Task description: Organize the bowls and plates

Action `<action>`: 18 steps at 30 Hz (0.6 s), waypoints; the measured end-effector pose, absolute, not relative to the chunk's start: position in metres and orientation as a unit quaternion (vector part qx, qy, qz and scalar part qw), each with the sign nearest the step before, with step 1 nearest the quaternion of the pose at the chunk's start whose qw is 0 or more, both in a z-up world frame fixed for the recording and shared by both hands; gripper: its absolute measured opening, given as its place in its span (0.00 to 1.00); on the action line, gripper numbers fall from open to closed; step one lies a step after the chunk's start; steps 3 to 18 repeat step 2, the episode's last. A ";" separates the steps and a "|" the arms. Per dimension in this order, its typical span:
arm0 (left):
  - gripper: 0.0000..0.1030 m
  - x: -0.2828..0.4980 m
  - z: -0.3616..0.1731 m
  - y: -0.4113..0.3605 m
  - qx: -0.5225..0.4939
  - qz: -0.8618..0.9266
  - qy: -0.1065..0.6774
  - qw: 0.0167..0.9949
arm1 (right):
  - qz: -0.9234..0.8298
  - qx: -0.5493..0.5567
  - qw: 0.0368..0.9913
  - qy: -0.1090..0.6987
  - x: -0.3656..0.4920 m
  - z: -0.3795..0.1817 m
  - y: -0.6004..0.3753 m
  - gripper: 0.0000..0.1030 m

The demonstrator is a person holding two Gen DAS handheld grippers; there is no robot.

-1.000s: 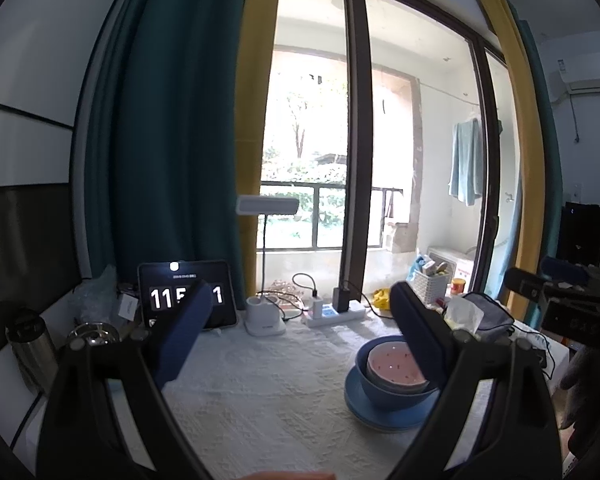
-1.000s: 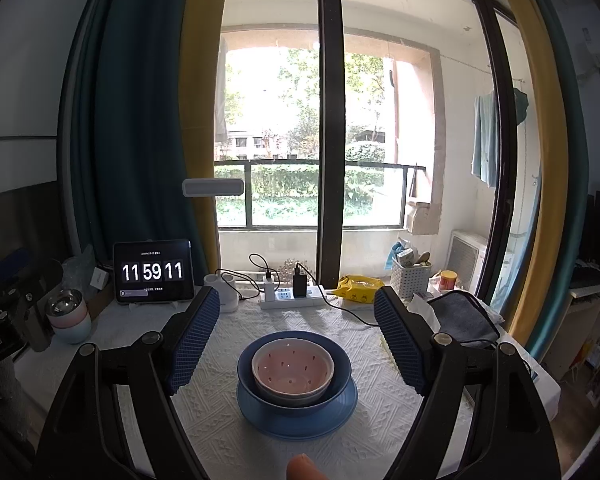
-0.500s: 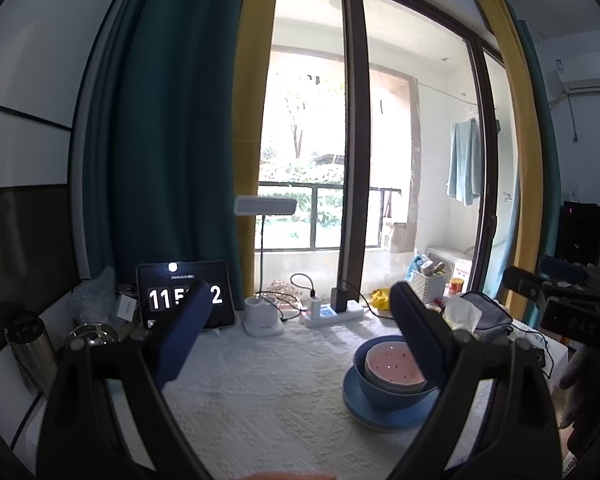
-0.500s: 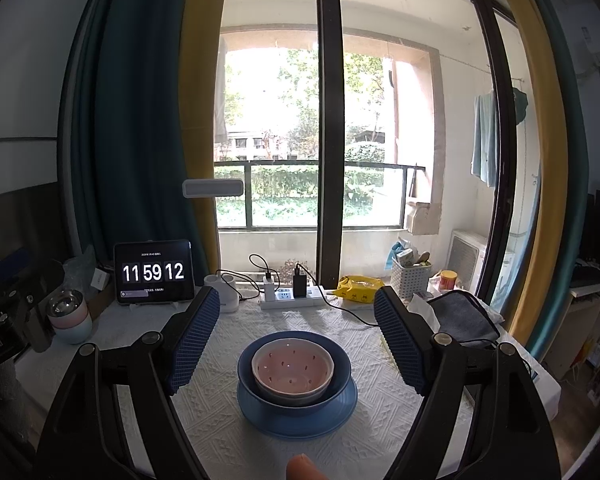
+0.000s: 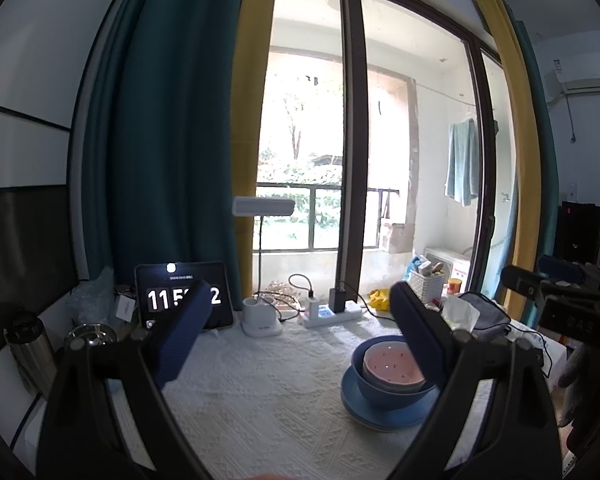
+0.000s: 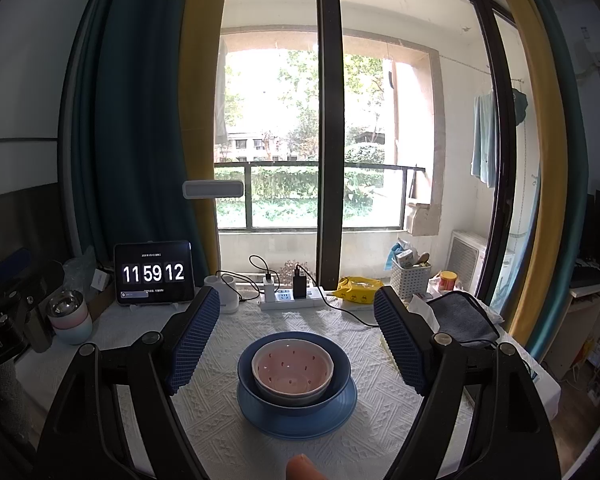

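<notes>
Bowls [image 6: 293,372] sit nested on the blue plate [image 6: 300,416]; my right gripper [image 6: 296,340] hovers level, jaws wide, empty. My left gripper [image 5: 300,332] gapes too; its finger [image 5: 420,336] hides the bowls' right side.

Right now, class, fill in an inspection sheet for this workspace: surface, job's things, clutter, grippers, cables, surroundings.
Surface: white textured tablecloth covers the table.
Job's things: pink bowl nested in blue bowl, on blue plate.
Clutter: clock tablet, desk lamp, tissue pack, white basket, yellow packet, steel cup.
Grippers: left gripper open, empty; right gripper open, empty, bowls ahead.
Cables: power strip with black cord.
Surroundings: glass doors, teal curtain.
</notes>
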State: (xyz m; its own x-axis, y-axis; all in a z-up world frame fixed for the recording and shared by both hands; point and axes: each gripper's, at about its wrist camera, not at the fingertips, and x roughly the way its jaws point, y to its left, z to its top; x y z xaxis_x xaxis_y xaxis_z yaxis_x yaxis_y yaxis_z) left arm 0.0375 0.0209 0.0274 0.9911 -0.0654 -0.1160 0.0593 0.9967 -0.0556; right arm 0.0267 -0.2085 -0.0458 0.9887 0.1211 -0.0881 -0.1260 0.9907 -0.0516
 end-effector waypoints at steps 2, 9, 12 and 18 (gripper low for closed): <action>0.89 0.037 0.027 0.019 -0.022 -0.034 0.057 0.998 | 0.062 -0.029 0.997 0.042 0.027 -0.046 -0.208 0.80; 0.89 0.037 0.027 0.019 -0.022 -0.034 0.057 0.998 | 0.062 -0.029 0.997 0.042 0.027 -0.046 -0.208 0.80; 0.89 0.037 0.027 0.019 -0.022 -0.034 0.057 0.998 | 0.062 -0.029 0.997 0.042 0.027 -0.046 -0.208 0.80; 0.89 0.037 0.027 0.019 -0.022 -0.034 0.057 0.998 | 0.062 -0.029 0.997 0.042 0.027 -0.046 -0.208 0.80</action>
